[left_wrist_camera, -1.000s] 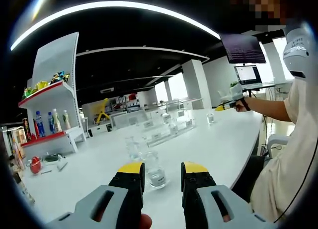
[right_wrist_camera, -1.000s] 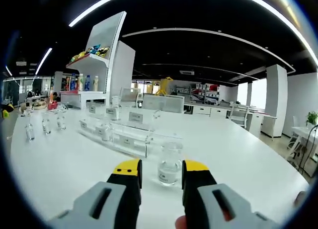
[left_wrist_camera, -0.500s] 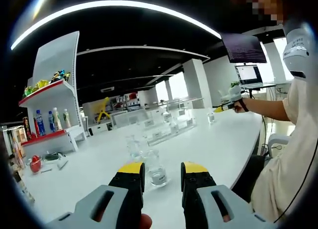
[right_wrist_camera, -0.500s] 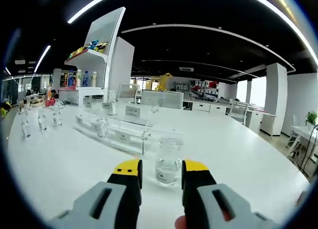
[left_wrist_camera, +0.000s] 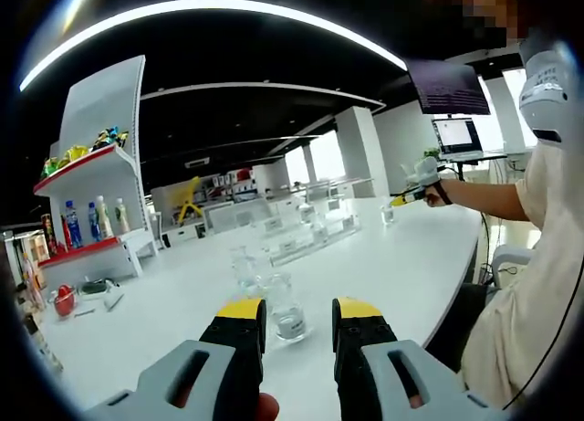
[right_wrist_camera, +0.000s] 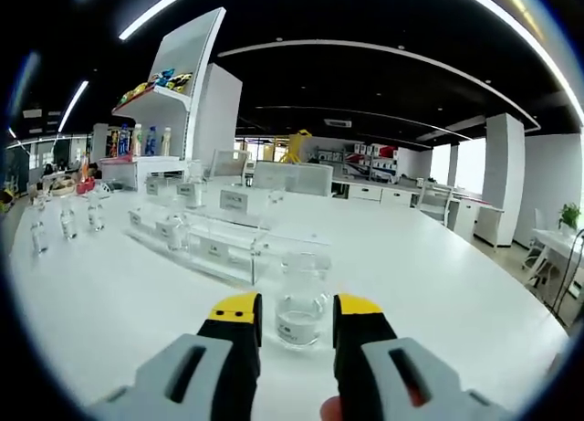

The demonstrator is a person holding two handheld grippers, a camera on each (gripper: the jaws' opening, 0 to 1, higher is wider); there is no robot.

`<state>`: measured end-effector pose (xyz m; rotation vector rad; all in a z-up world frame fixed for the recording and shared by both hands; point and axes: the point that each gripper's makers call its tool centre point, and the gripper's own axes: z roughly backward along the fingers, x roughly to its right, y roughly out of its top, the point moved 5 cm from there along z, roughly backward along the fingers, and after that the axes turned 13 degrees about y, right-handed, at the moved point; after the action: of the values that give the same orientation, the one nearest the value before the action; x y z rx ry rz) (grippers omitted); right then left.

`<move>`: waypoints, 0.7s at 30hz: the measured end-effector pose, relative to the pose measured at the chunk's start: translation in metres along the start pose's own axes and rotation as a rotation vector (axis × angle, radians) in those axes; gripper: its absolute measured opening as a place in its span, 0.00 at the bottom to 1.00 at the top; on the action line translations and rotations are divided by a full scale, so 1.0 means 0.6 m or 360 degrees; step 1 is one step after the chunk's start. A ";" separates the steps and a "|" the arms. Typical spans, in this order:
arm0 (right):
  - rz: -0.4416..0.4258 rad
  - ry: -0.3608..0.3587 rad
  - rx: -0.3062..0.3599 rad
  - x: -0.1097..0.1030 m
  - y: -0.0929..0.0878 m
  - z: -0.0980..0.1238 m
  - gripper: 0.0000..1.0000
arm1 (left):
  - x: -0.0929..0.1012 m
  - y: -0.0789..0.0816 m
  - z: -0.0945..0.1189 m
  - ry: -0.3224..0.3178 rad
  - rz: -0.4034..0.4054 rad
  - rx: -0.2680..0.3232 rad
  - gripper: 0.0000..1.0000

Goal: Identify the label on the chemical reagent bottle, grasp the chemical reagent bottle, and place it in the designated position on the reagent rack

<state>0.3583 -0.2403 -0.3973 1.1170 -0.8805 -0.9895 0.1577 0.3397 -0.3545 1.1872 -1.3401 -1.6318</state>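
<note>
Left gripper view: left tongs (left_wrist_camera: 297,322) open, small clear glass reagent bottle (left_wrist_camera: 285,309) between the tips, barely nearer than a second ago.

Right gripper view: right tongs (right_wrist_camera: 297,317) open, closer on clear glass bottle (right_wrist_camera: 301,300) just before clear acrylic reagent rack (right_wrist_camera: 214,238) on white worktop (right_wrist_camera: 438,284). Both grasps look imminent.

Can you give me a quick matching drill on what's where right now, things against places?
Things:
1. clear rack
2. small bottle
3. drink bottles
4. red object

Places:
A. on the white shelf unit
B. just ahead of the right claw
C. beyond that bottle, on the table
D. table's far left edge

Pairs: 1-C, 2-B, 3-A, 4-D
</note>
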 end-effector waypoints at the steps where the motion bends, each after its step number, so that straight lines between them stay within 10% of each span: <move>1: 0.0001 -0.0002 -0.0001 0.000 0.000 -0.001 0.31 | 0.000 0.000 0.000 0.0001 0.0000 -0.0001 0.29; 21: -0.0029 -0.0043 0.0009 0.002 -0.002 -0.033 0.30 | -0.006 -0.002 0.001 0.0013 0.0000 -0.0013 0.29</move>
<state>0.3771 -0.2356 -0.4025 1.1201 -0.8967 -1.0198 0.1583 0.3432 -0.3551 1.1881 -1.3275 -1.6296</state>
